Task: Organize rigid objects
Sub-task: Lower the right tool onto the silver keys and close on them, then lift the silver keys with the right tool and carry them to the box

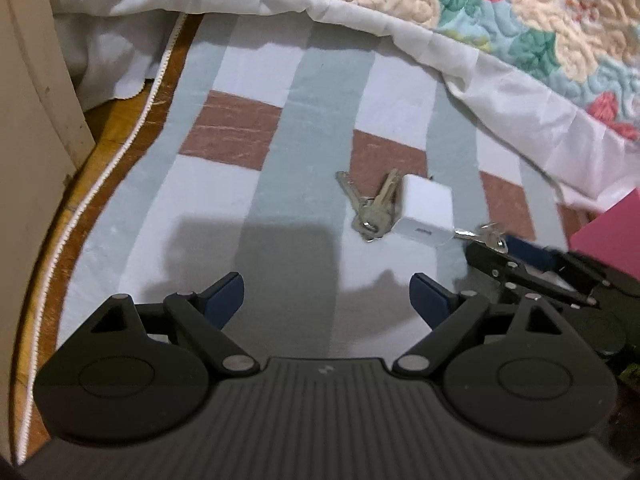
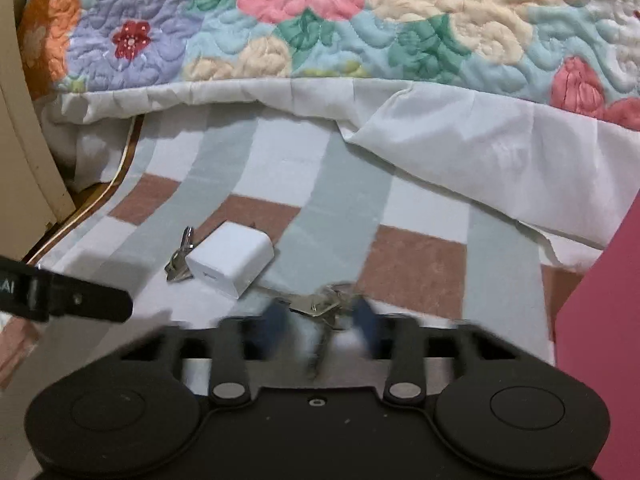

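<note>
- The silver keys (image 2: 320, 304) lie on the checked rug (image 2: 420, 268), right at the tips of my right gripper (image 2: 320, 316); they are the bunch nearest me, flat metal on a ring, blurred in the right wrist view.
- My right fingers (image 2: 366, 320) stand on either side of that bunch, drawn in narrow; motion blur hides whether the pads press on it, so I cannot tell if they grip.
- The left wrist view shows the same keys (image 1: 486, 234) poking out past the right gripper's (image 1: 516, 250) blue tips, just beside the white charger cube (image 1: 424, 212).
- A second bunch of keys (image 1: 372, 204) lies touching the cube's other side; the left view shows it spread in full, the right view only part of it behind the cube (image 2: 232, 260).
- My left gripper (image 1: 326, 296) hangs over bare rug, fingers wide apart and empty.
- A pink box (image 2: 600, 340) stands at the right edge; a floral quilt (image 2: 320, 20) hangs beyond.
</note>
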`<state>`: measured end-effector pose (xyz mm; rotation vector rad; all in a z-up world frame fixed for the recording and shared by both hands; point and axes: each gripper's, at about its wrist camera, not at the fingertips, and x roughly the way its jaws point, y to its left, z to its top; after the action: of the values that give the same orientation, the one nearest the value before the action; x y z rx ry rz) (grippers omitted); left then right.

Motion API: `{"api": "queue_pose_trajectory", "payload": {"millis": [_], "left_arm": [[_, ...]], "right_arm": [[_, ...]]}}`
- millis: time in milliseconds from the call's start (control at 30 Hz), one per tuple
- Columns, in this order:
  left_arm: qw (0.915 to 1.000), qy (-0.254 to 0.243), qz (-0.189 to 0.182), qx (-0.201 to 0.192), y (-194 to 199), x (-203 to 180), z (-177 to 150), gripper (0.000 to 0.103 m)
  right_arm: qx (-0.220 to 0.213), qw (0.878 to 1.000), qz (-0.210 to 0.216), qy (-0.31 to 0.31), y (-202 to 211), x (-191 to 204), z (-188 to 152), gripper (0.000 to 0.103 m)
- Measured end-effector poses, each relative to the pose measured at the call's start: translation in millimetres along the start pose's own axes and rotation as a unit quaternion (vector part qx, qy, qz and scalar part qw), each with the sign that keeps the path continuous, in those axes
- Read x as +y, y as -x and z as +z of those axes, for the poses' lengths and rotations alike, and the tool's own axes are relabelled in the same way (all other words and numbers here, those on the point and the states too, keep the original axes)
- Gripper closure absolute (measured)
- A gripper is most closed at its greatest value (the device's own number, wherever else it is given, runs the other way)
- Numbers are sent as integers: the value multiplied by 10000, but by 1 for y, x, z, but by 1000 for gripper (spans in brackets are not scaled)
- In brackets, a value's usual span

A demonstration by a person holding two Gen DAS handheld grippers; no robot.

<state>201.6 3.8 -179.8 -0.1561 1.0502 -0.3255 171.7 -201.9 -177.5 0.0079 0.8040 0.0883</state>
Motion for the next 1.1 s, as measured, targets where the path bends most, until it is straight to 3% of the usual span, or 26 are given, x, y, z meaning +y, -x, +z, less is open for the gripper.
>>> {"api": "queue_pose_trajectory", "payload": {"millis": [200,333,400,467,567,633,767,833,900,933,1100], "left_arm": [[9975,256,-656,64,8,-4,1,13],[9926,510,-1046,343,2,-6,-5,16],[9879,688,-1282,536,-2,-4,-8,20],[9817,882,-1494,784,-8,-2,-12,32],[9684,1206,-1850,1159,-16,3,-17,34],[9657,1292,-1889,1229,-17,2,-20,40],[9668,1127,-1883,1306,-18,-5,-23,48],[9639,1130,-1957,1411,-21,-6,-26,62],[9641,1082,-1915,1487,-25,-10,-30,74],[9676,955,-1853,1425,-25,-13,-31,85],[9737,555,-1780,1312,-25,-26,-36,89]], "right_arm": [[324,9955,344,-821,21,-9,-11,72],[537,9823,685,-1659,32,-17,-22,72],[592,9717,951,-2077,37,-20,-29,72],[599,9610,1205,-2417,39,-23,-37,72],[652,9471,1536,-2741,43,-24,-50,72],[705,9515,1616,-2522,46,-18,-55,72],[600,9781,1345,-1467,57,5,-54,71],[587,9859,1193,-1018,60,16,-54,71],[577,9893,1074,-802,60,22,-53,71],[570,9900,1053,-748,60,21,-52,71],[450,9939,930,-389,64,24,-57,78]]}}
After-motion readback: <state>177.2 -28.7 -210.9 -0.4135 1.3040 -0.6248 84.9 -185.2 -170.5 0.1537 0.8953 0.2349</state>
